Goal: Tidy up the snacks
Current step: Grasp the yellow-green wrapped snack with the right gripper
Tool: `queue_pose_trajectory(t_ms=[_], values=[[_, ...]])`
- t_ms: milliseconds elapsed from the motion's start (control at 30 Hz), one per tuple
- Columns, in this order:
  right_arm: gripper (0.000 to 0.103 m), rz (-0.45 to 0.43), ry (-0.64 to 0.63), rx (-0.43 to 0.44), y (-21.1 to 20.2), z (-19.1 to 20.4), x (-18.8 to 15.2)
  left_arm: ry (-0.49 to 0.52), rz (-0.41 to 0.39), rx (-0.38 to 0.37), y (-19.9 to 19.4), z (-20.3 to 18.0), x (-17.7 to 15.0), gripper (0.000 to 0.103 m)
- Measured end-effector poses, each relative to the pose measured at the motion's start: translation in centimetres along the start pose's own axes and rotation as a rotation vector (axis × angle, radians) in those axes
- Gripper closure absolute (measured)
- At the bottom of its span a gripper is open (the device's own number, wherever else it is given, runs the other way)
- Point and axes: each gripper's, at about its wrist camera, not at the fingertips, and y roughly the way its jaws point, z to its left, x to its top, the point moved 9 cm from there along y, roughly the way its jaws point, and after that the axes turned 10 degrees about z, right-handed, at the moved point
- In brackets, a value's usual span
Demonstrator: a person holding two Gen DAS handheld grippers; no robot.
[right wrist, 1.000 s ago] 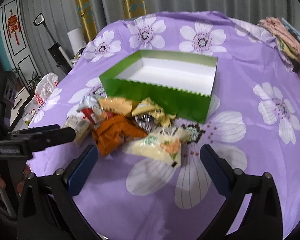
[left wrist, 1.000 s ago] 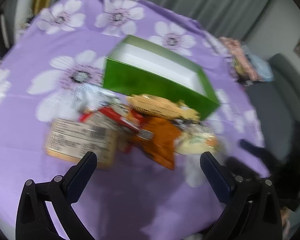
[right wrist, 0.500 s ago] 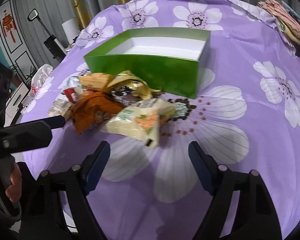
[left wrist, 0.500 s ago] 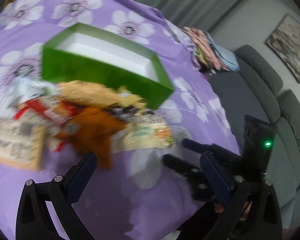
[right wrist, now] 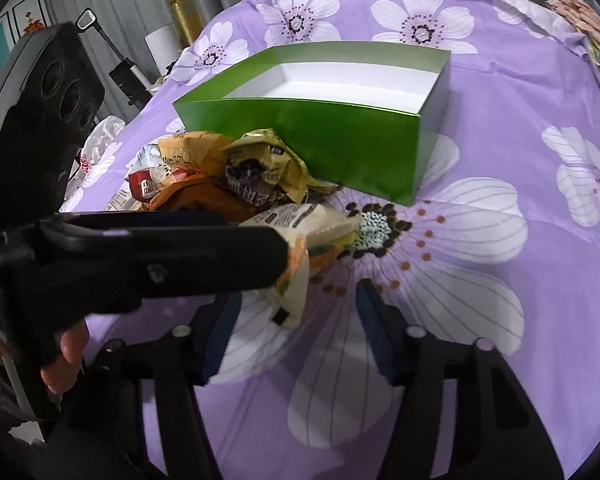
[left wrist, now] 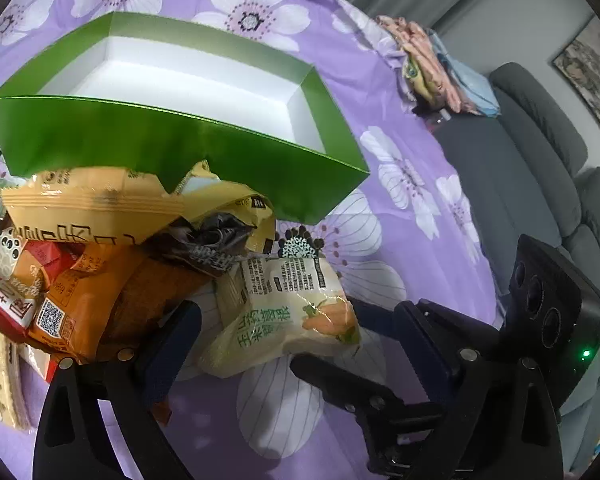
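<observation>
A pale yellow corn snack packet (left wrist: 288, 316) with green lettering lies at the near edge of a heap of snacks, low in the middle of the left wrist view, and it sits between the two fingers of the left gripper (left wrist: 296, 332), whose jaws stand wide and have just been closing a little; the pads do not visibly press on it. In the right wrist view the same packet (right wrist: 300, 236) shows left of centre, partly hidden behind the left gripper's black finger (right wrist: 204, 256), which crosses the frame from the left edge. The right gripper (right wrist: 296, 328) sits at the bottom centre of its own view, its jaws narrowed to a moderate gap after just closing; a corner of the packet hangs near its left finger, but only tablecloth lies between the pads. Behind the corn packet the pile holds an orange packet (left wrist: 100, 304), a tan biscuit wrapper (left wrist: 88, 208), a crumpled yellow-and-black wrapper (left wrist: 224, 224) and a red packet (left wrist: 4, 300), all overlapping. Just beyond the pile, touching its far side, stands an open green box (left wrist: 172, 148) with a white inside, upper left in the left view and top centre in the right (right wrist: 312, 132). Everything rests on a purple tablecloth (right wrist: 500, 280) printed with large white flowers. At the right of the left view there is a grey sofa (left wrist: 540, 152), with a stack of folded fabric (left wrist: 436, 68) at the table's far edge. A hand (right wrist: 64, 360) grips the left gripper's handle at the lower left of the right view.
</observation>
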Motion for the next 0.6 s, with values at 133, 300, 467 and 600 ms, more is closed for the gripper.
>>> queue_pose_trajectory(t_ms=[133,300,467,600], values=[[0.073,-0.001,0.003,0.026,0.2,0.1,-0.1,0.024,0.054,0.017,1.0,-0.3,-0.5,0.046],[0.083,-0.017,0.014,0.029,0.0,-0.3,-0.4,-0.017,0.055,-0.013,0.8,0.7,-0.6,0.067],[0.087,-0.070,0.005,0.024,-1.9,0.1,-0.5,0.026,0.014,-0.035,-0.6,-0.4,-0.8,0.073],[0.088,-0.133,-0.012,0.009,-4.6,0.7,0.3,0.057,-0.036,-0.072,-2.8,-2.1,-0.2,0.073]])
